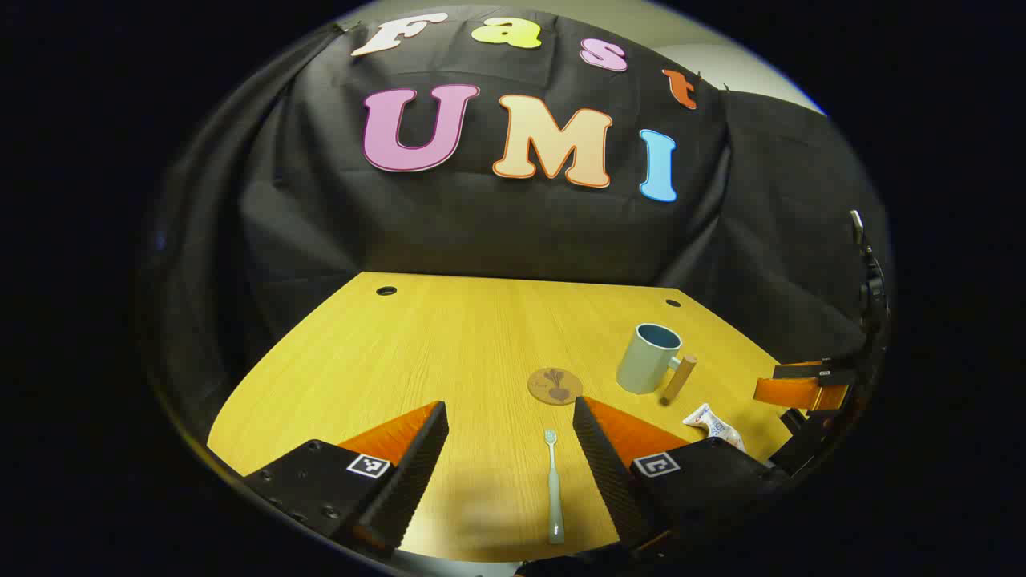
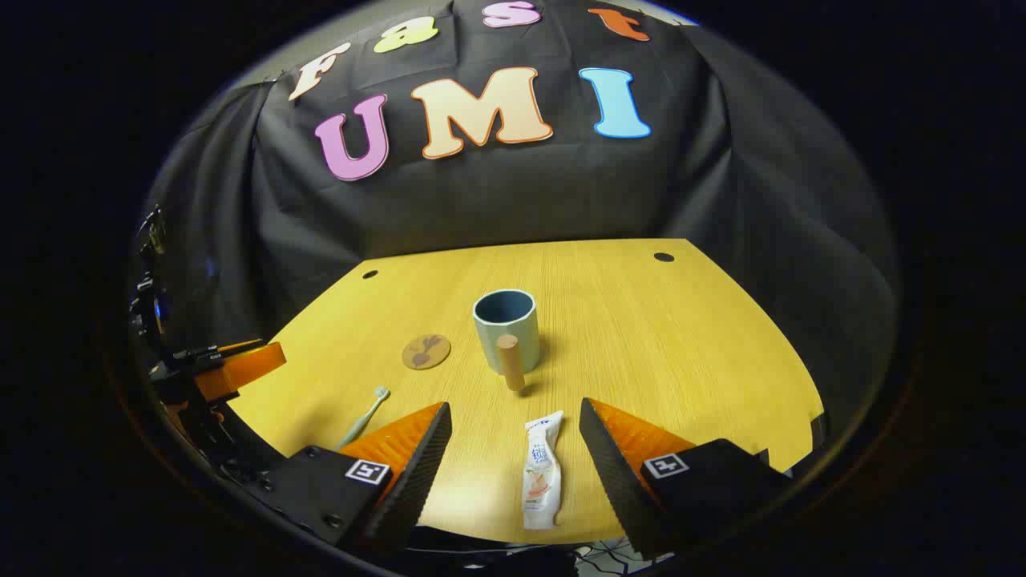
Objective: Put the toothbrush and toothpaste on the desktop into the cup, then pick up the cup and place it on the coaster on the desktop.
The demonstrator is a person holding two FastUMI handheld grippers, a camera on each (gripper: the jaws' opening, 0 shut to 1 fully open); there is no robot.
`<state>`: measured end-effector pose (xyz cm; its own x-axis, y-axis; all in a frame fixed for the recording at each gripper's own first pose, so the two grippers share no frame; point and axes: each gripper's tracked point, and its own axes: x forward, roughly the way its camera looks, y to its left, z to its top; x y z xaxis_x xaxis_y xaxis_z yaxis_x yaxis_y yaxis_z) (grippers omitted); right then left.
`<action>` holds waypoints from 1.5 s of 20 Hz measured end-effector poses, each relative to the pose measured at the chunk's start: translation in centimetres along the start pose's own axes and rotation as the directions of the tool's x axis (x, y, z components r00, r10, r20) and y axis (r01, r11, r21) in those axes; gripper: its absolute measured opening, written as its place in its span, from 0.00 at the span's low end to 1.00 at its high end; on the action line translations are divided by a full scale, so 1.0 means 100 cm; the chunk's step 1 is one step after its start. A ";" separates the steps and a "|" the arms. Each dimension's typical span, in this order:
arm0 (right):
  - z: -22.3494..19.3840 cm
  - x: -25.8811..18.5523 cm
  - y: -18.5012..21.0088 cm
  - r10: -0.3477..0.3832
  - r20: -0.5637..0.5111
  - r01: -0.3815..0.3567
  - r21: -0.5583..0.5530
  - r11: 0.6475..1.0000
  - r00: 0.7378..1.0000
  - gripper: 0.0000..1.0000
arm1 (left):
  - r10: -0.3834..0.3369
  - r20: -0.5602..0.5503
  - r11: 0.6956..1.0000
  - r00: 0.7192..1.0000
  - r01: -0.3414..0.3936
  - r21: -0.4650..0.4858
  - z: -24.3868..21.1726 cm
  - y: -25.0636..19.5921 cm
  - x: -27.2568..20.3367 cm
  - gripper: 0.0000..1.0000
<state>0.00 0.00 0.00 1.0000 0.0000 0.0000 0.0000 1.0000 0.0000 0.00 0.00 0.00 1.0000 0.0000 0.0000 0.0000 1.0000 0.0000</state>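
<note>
A pale toothbrush [image 1: 553,485] lies on the wooden desk between the fingers of my open left gripper [image 1: 510,417], head pointing away. Beyond it rests a round coaster [image 1: 555,385] with a dark motif. A light cup [image 1: 648,357] with a wooden peg handle stands upright to the right. In the right gripper view the white toothpaste tube [image 2: 541,470] lies lengthwise between the fingers of my open right gripper [image 2: 514,417], with the cup [image 2: 506,329] straight ahead, the coaster [image 2: 426,351] left of it and the toothbrush [image 2: 365,416] at the left.
The desk [image 2: 657,336] has two small round holes near its back edge and ends against the black cloth wall. The other gripper shows at the right edge of the left gripper view [image 1: 801,393] and at the left edge of the right gripper view [image 2: 232,369].
</note>
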 end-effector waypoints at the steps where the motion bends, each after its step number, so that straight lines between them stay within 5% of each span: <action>1: -0.002 0.000 0.001 -0.001 -0.009 0.000 -0.010 1.000 1.000 0.95 | -0.001 -0.002 1.000 1.000 0.001 -0.006 0.001 0.001 0.001 0.94; 19: 0.000 -0.001 -0.004 -0.049 0.010 0.049 -0.001 0.999 0.999 0.95 | -0.023 -0.016 1.000 1.000 0.023 0.005 0.000 -0.004 0.012 0.94; 30: -0.039 0.040 -0.009 -0.053 -0.265 0.007 -0.173 0.985 0.963 0.96 | 0.048 -0.068 0.998 0.997 -0.046 0.031 -0.018 0.019 0.006 0.94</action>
<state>3.97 -0.95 -3.95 0.9628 -0.0534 -0.2650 0.0070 0.9849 -0.1730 0.64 1.89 -1.75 0.9965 0.0485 -0.0679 -0.0464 0.9984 0.0314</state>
